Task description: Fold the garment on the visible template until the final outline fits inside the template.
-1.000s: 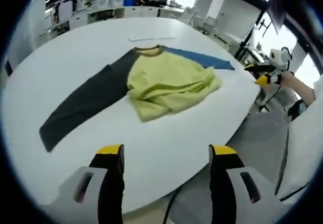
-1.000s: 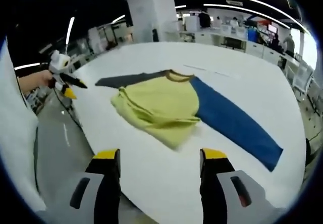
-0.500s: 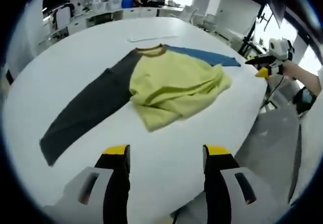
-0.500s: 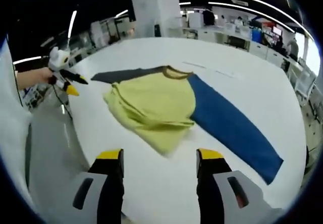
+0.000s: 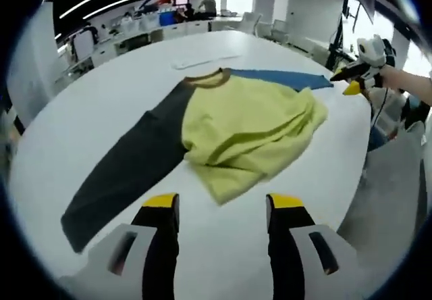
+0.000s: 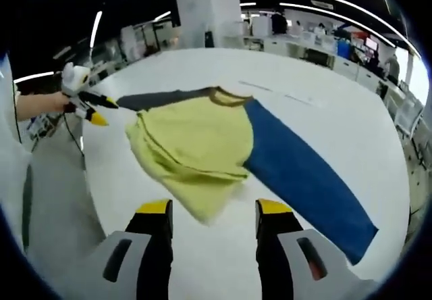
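Your left tool [image 5: 218, 209] and right tool [image 6: 208, 212] both stand open and empty over the bunched yellow hem of the shirt [image 5: 246, 131] on the white bench [image 5: 88, 104] — bite carelessly and you could catch one layer, dragging both sleeves askew.

A: Where does the left gripper view look from?
B: From the table [image 5: 101, 77] edge, near the garment [image 5: 250, 128], facing across it.
A: And the right gripper view?
B: From the opposite end, equally near. Both share the garment [image 6: 196, 141] and table [image 6: 337, 124].
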### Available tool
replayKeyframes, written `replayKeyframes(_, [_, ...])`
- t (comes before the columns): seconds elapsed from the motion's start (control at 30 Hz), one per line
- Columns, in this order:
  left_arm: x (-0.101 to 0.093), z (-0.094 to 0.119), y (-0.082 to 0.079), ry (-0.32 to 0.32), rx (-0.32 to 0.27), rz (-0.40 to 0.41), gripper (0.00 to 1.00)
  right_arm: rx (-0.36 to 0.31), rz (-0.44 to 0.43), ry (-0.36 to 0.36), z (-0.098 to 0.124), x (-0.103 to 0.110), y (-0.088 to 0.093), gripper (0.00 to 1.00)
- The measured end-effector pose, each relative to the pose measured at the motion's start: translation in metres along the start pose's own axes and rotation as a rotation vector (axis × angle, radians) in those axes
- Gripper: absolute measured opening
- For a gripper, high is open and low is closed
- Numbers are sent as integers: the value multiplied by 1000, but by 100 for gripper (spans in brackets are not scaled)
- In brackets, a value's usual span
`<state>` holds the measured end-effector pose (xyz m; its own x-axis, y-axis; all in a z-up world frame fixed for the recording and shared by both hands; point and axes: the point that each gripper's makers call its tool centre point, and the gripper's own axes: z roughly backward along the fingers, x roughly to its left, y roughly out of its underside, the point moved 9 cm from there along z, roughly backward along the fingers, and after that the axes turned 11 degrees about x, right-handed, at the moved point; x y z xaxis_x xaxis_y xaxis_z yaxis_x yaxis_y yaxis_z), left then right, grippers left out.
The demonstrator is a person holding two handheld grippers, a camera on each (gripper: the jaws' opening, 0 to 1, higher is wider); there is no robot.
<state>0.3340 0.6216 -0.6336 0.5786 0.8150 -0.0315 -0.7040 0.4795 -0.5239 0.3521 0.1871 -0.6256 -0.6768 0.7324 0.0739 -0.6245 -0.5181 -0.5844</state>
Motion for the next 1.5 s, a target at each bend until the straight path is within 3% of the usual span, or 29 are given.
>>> replayKeyframes(0.53, [6,-35,-13,-49,-33,-23,41,29,18,38,-34,-24,-5,38])
replayKeyframes(0.67, [8,-43,-17,-124,-25,-136,39,40,14,48,-38,-27,-4,37])
replayKeyframes(1.0, [11,-63,-22,-140,-28,-164,35,36,21,48,-46,-31,-6,35])
replayKeyframes(1.37, [17,-66,-29,-171,-56,-172,29,34,22,48,-51,-37,-8,33])
replayKeyframes(1.5, [19,-66,-33,-181,-75,-189,22,-13,54,14,-55,-36,-13,34])
